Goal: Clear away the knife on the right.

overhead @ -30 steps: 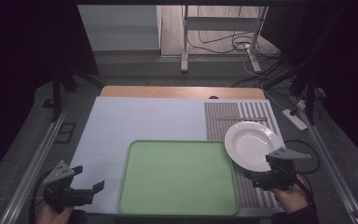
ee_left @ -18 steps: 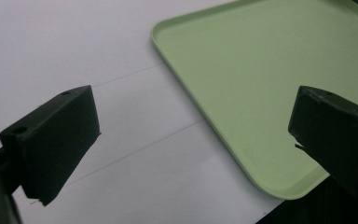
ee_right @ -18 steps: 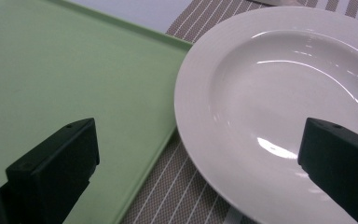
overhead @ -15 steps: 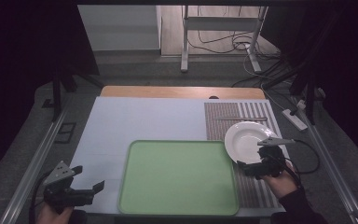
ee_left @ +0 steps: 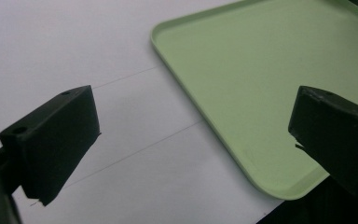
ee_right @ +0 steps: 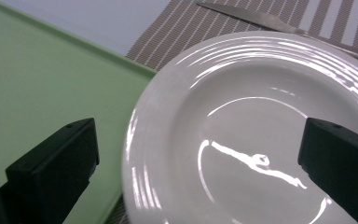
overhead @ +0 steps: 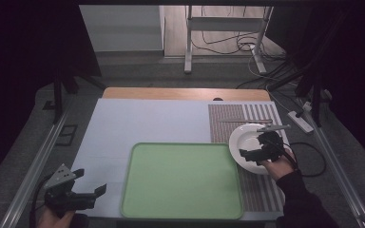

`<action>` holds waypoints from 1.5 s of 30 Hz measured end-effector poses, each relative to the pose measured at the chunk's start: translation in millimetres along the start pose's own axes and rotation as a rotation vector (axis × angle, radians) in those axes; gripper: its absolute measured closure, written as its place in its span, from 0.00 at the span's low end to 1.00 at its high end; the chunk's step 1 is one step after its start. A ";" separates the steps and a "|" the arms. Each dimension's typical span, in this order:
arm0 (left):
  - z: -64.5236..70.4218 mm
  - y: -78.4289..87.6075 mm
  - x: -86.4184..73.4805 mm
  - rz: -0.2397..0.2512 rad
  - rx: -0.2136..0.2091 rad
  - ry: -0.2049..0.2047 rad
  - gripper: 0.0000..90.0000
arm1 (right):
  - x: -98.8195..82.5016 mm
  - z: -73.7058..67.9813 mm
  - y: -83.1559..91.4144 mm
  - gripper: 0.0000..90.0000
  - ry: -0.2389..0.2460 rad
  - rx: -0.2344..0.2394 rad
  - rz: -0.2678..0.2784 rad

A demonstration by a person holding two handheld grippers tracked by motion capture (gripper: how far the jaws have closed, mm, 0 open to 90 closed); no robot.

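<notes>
Since a second ago, the right gripper [overhead: 255, 151] has been pushing forward over the white plate [overhead: 245, 141], its jaws spread wide and empty, seemingly lining up on the near rim for a grasp. That plate is sitting on the striped mat [overhead: 228, 123], just beside the green tray [overhead: 180, 178]. Near the tray's corner, the left gripper [overhead: 88, 184] is idling, likewise unclenched.

Glossy ceramic plate [ee_right: 256, 135] — matt plastic tray [ee_right: 42, 79]

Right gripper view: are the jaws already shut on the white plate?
No: the right gripper stands wide open, one jaw over the green tray, the other over the white plate.
</notes>
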State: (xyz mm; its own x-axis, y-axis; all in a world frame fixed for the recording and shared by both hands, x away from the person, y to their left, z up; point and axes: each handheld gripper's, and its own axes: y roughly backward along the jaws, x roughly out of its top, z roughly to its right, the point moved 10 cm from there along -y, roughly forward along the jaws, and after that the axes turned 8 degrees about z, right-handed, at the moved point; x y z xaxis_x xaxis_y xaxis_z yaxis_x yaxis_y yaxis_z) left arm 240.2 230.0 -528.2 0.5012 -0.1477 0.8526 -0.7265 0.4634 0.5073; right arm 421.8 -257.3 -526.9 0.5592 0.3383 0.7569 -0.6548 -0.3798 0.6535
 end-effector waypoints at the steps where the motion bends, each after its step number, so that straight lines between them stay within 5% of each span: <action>1: -0.1 -0.1 0.0 0.000 -0.001 0.002 0.02 | 0.0 0.0 0.0 0.00 0.000 0.000 0.000; 12: 0.1 -0.1 -0.1 -0.001 -0.003 0.002 0.02 | 11.4 34.0 -24.8 0.00 0.013 -0.076 -0.020; 21: -0.3 0.1 -0.1 0.000 -0.006 0.007 0.02 | 18.3 62.8 -43.5 0.00 -0.025 -0.119 -0.043; 45: -1.0 0.7 0.2 0.008 -0.021 0.023 0.02 | 33.2 95.6 -84.4 0.00 -0.065 -0.160 -0.091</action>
State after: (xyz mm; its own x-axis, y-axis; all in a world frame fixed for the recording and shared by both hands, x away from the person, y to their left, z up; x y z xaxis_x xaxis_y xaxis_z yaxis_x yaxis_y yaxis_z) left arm 240.3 231.2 -527.8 0.5064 -0.1243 0.8533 -0.7205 0.4826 0.4979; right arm 544.2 -296.4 -556.0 0.6477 0.3066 0.6974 -0.6698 -0.2070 0.7131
